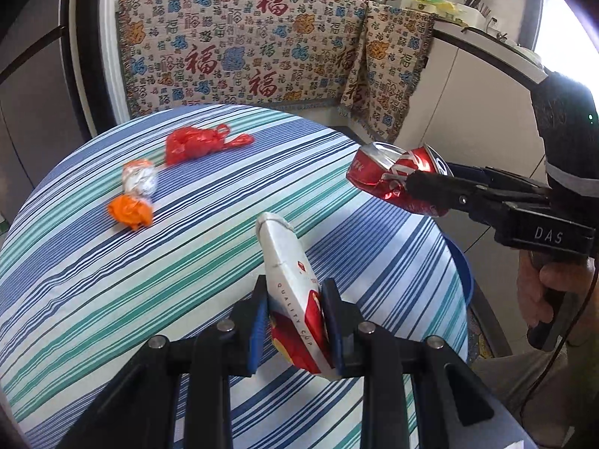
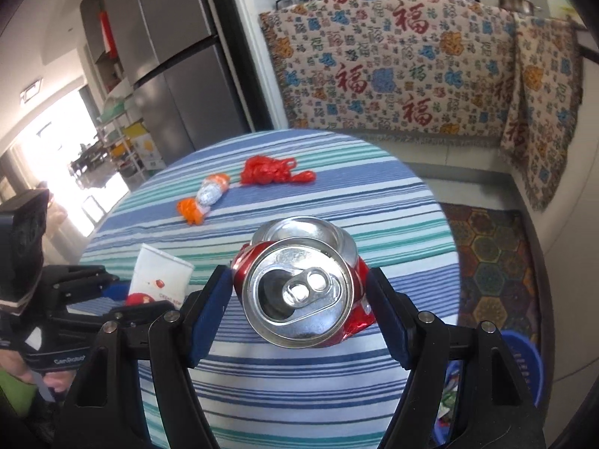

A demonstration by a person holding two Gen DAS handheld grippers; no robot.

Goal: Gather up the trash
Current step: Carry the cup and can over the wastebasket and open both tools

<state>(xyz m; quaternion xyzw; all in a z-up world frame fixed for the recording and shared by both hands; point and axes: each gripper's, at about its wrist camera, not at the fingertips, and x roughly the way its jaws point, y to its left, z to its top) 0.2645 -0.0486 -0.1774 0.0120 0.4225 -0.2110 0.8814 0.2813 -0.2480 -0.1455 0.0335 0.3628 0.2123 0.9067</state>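
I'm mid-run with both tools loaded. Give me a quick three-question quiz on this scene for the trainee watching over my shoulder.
1. True or false: the right tool is shut on a crushed red can.
2. What is the left tool holding? A) the red plastic bag B) a flattened paper cup C) nothing
3. How many pieces of trash lie on the striped tablecloth, and what are they?

Key
1. True; the can is clamped between both fingers, above the table.
2. B, the paper cup.
3. Three: the red plastic bag, the silver wrapper and the orange wad. The blue bin sits beside the table.
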